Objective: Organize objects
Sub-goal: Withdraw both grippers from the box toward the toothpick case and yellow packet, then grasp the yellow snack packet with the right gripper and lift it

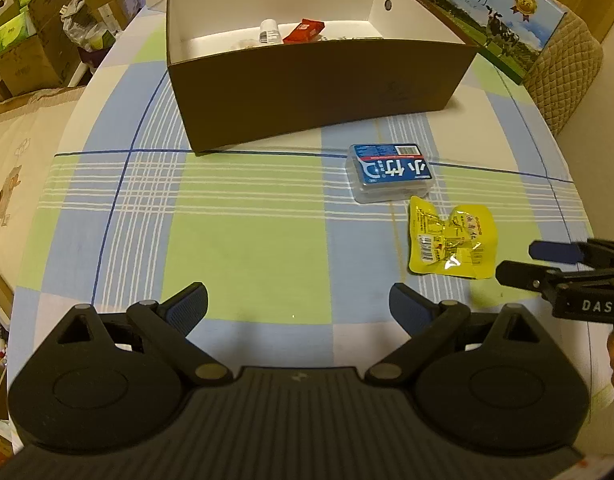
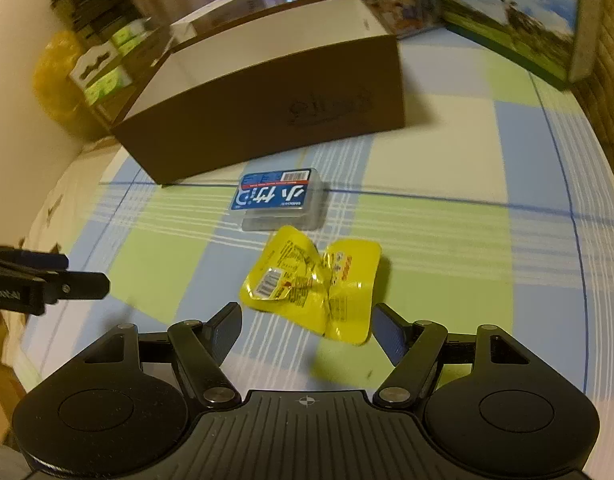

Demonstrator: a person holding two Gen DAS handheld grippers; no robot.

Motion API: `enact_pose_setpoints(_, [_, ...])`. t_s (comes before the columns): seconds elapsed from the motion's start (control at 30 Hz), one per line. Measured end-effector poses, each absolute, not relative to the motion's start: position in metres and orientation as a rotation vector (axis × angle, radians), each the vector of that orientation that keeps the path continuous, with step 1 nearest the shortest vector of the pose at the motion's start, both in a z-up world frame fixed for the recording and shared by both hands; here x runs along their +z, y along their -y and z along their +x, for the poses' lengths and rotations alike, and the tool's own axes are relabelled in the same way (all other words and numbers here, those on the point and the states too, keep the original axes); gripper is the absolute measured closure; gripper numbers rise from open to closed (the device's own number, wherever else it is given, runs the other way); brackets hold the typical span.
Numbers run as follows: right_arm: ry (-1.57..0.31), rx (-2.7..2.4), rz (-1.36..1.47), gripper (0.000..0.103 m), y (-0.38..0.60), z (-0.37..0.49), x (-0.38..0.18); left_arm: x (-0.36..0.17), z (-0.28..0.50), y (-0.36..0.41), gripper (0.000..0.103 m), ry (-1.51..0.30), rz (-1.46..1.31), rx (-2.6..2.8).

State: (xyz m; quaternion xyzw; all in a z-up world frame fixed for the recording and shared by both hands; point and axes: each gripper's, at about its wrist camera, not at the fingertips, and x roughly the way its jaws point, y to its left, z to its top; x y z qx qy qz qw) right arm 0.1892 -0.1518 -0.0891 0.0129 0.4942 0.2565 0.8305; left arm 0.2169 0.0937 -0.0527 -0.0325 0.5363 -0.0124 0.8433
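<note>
Right now the right gripper [image 2: 307,326] stands spread, empty, over the near edge of the yellow packet [image 2: 313,286], which lies crumpled on the cloth [image 2: 447,240] beside the blue case [image 2: 281,198]. Closing there may catch only slippery foil, so the packet could slide out or drag against the case; the left gripper [image 1: 299,300] is spread and idle too.
</note>
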Motion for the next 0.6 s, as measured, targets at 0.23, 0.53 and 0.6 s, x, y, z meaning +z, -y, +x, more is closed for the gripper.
enact_pose_setpoints(0.23, [-1.060,0.539,0.032,0.034,0.159,0.215,-0.113,-0.059,0.219,-0.107,0.007,-1.147,-0.087,0.012])
enact_pose_setpoints(0.53, [-1.012,0.623,-0.053,0.034,0.141,0.244,-0.117,-0.062,0.225,-0.120,0.007,-1.157,-0.097,0.049])
enact_pose_setpoints(0.6, [-1.011,0.650,-0.078,0.034,0.135,0.252,-0.121,-0.062,0.227,-0.120,0.007,-1.154,-0.097,0.048])
